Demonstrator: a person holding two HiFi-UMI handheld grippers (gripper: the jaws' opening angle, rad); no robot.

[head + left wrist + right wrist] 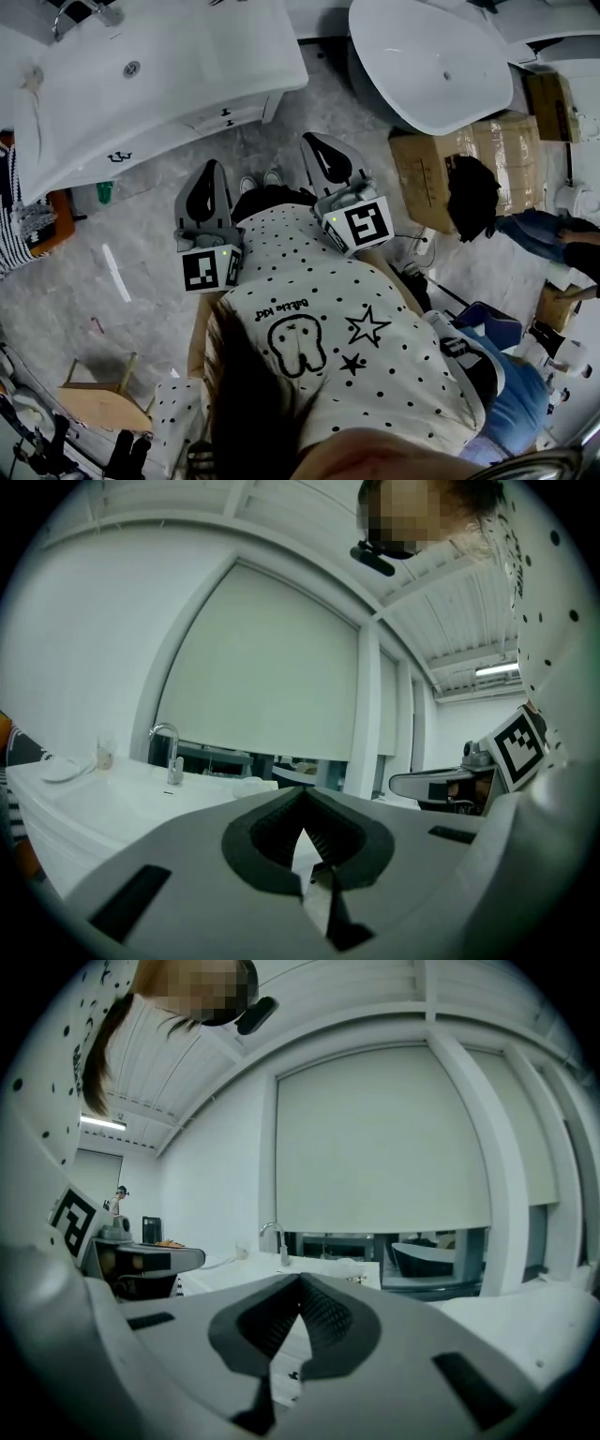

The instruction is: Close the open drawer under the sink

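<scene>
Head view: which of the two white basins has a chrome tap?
The rectangular white sink at the upper left; its chrome tap stands at its far edge. The oval white bathtub at upper right shows only a drain.

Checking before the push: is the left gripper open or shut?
Shut. The left gripper shows its jaws meeting at the tips in its own view, nothing held.

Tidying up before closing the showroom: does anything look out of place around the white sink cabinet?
Yes. The white drawer with black handles under the white sink counter stands pulled out past the counter's front edge, near its right end in the head view. Nothing else there stands out.
</scene>
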